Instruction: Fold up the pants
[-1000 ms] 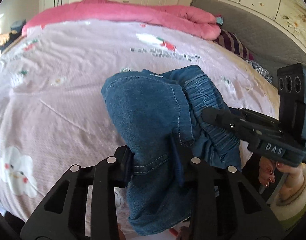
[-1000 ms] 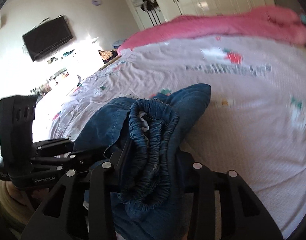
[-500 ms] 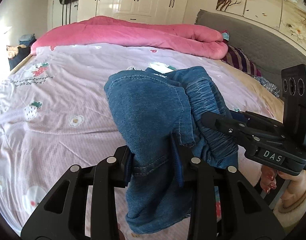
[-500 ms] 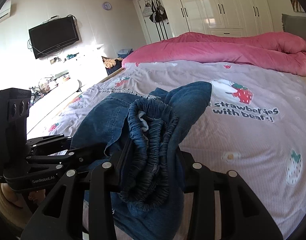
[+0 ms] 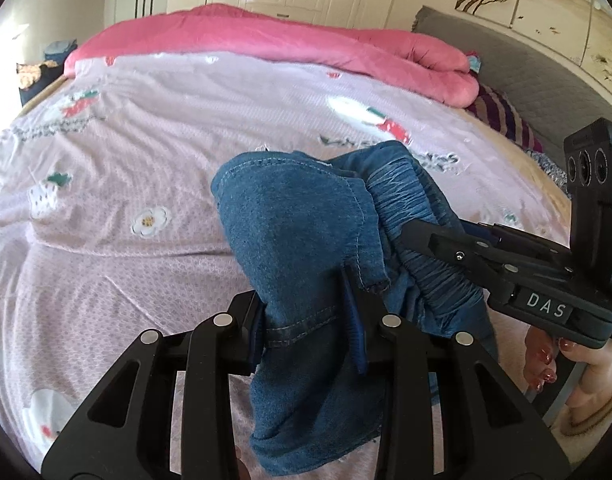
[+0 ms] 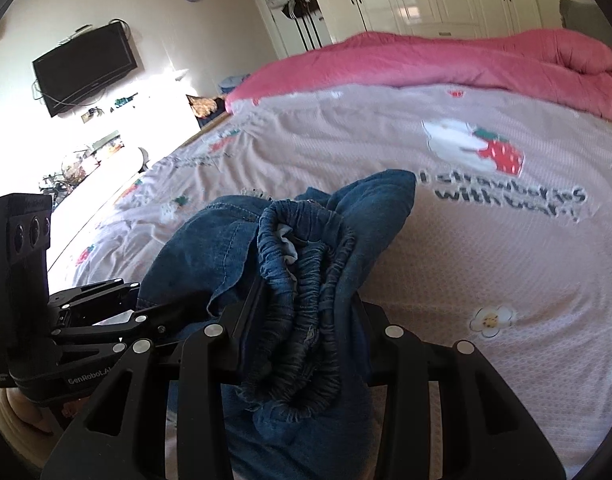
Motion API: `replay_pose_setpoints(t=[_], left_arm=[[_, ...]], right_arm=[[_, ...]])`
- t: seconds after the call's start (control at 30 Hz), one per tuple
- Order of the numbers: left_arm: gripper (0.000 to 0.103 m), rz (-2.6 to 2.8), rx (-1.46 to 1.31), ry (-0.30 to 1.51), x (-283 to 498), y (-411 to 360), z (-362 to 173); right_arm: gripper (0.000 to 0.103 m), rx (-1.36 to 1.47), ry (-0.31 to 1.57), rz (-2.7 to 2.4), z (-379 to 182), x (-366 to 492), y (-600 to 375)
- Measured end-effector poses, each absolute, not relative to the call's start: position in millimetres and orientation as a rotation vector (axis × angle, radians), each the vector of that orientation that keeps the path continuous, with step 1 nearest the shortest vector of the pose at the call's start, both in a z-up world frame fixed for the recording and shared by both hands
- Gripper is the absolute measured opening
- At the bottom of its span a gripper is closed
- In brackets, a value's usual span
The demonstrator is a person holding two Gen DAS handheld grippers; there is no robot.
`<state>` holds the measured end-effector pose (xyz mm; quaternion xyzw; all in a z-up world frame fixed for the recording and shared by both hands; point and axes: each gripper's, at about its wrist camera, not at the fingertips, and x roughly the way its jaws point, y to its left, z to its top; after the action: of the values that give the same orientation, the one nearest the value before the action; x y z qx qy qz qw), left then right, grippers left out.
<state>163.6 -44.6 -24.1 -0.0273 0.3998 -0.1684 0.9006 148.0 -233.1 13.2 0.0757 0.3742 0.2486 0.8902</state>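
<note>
- Left tool (image 5: pixel 306 320) was clamped on a bunched fold of the blue denim pants (image 5: pixel 298 240); pads pressed the cloth from both sides.
- Right tool (image 6: pixel 302 320) was clamped on the gathered elastic waistband (image 6: pixel 306 264) of the same pants.
- Pants hung as 1 bundle between the 2 tools, lifted above the bed (image 5: pixel 146 140); whether the hanging end touched the sheet could not be told.
- Pink quilt (image 5: pixel 266 40) lay along the far side of the bed.
- A hand (image 5: pixel 546 356) gripped the right tool's handle.
</note>
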Motion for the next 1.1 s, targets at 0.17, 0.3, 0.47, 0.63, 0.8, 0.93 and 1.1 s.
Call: replay_pose_setpoints(t=[0.17,0.3,0.47,0.63,0.8,0.93,1.1], left_arm=[[0.026,-0.347,-0.061,0.848,167,-43,-35],[0.029,-0.348,-0.075,0.861,167,-40,-40],[0.036,-0.345,-0.075,0.867,166,-40,-42],[0.042,-0.336,-0.077,0.871,165,-38,-42],[0.046,-0.335,-0.079,0.876,160,-35,-41],[0.049,-0.332,-0.081,0.877,158,-32,-39],[0.053,-0.325,-0.079,0.872,154,-30,-36]], right_arm=[[0.039,0.221,0.833,0.502,-2,157,-240],[0.044,0.256,0.862,0.482,-8,160,-244],[0.052,0.213,0.856,0.445,-8,155,-242],[0.056,0.193,0.838,0.425,-3,147,-243],[0.062,0.177,0.836,0.408,1,143,-246],[0.065,0.177,0.84,0.398,2,141,-248],[0.066,0.184,0.827,0.401,8,138,-249]])
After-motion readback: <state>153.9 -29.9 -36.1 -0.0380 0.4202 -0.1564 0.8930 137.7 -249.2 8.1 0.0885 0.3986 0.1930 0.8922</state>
